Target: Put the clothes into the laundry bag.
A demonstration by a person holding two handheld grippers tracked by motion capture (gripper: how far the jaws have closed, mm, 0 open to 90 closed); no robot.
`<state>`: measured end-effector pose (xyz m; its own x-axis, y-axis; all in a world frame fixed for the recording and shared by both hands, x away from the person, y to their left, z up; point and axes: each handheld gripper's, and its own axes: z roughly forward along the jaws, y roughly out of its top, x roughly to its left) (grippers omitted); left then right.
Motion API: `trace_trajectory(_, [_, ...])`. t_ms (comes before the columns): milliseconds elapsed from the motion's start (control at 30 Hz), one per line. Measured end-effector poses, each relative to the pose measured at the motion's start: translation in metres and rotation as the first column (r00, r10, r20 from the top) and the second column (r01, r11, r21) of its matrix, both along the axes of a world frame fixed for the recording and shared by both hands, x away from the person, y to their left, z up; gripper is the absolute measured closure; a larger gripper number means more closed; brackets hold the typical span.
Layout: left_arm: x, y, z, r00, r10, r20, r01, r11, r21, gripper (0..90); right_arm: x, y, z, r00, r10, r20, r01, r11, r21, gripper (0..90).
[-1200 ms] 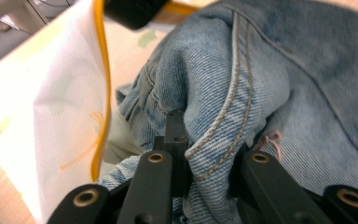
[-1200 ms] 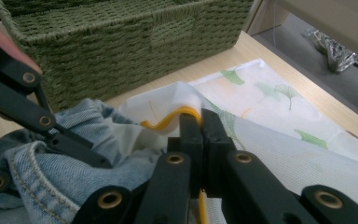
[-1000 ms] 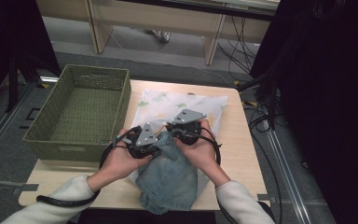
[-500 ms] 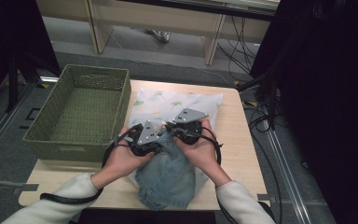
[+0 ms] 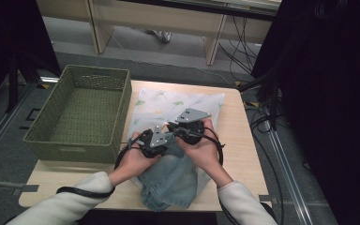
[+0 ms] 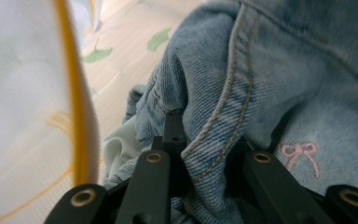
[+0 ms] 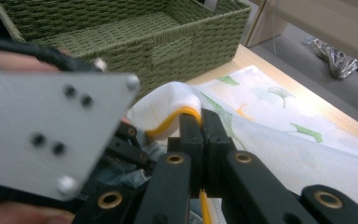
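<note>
From the high view, your two hands meet over the middle of the bench (image 5: 234, 140), each holding a claw. Your left claw (image 5: 161, 149) sits at the top edge of the denim garment (image 5: 173, 180), and your right claw (image 5: 183, 132) is just beside it over the white mesh bag (image 5: 168, 105) printed with green leaves. The grey plates and your hands hide the jaws here, so you cannot read either grip from above. The denim spills toward the near edge of the bench and covers the bag's near end. A green woven basket (image 5: 82, 117) stands at the left, close beside the bag.

In the left gripper view, your left claw (image 6: 205, 140) pinches a stitched fold of the denim garment (image 6: 279, 70); the cloth bulges between the jaws and hides their tips. A small pink bow is sewn on the denim at the right. The bag's white mesh with its yellow trim (image 6: 32, 116) hangs blurred at the left.

In the right gripper view, your right claw (image 7: 200, 121) is pressed together on the yellow-trimmed rim of the mesh bag (image 7: 279, 154), lifting a peak of it. The blurred grey plate of your left claw (image 7: 51, 135) blocks the left side, with only a sliver of denim below it. The basket (image 7: 135, 32) lies behind.
</note>
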<state>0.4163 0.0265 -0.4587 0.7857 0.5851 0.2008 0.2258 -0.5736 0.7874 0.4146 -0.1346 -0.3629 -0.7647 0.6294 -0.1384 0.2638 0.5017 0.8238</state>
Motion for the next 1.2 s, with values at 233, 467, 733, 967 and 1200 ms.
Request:
trace_trajectory(233, [-0.001,-0.004,-0.009,0.9998,0.001,0.021,-0.002,0.9999,0.014,73.9,0.003,-0.004,-0.002,0.9999,-0.013,-0.004,0.013,0.9999,-0.003,90.0])
trace_trajectory(467, [-0.022,0.017,0.020,0.9967,-0.053,0.062,0.057,0.9966,-0.060,42.6,0.008,-0.009,-0.006,0.9992,-0.036,-0.018,0.036,0.9993,-0.009,90.0])
trace_trajectory(733, [-0.050,0.066,0.051,0.9960,0.064,0.062,-0.056,0.9914,-0.118,34.7,0.009,-0.009,-0.007,0.9985,-0.052,-0.020,0.051,0.9986,-0.012,90.0])
trace_trajectory(967, [-0.044,0.073,0.017,0.9960,0.076,-0.046,-0.076,0.9971,0.003,29.9,0.010,-0.007,-0.007,0.9990,-0.043,-0.009,0.042,0.9988,-0.024,90.0])
trace_trajectory(1200, [-0.043,0.064,-0.001,0.9939,0.049,-0.098,-0.046,0.9981,0.041,26.0,0.009,-0.008,-0.008,0.9990,-0.043,-0.014,0.043,0.9988,-0.025,90.0])
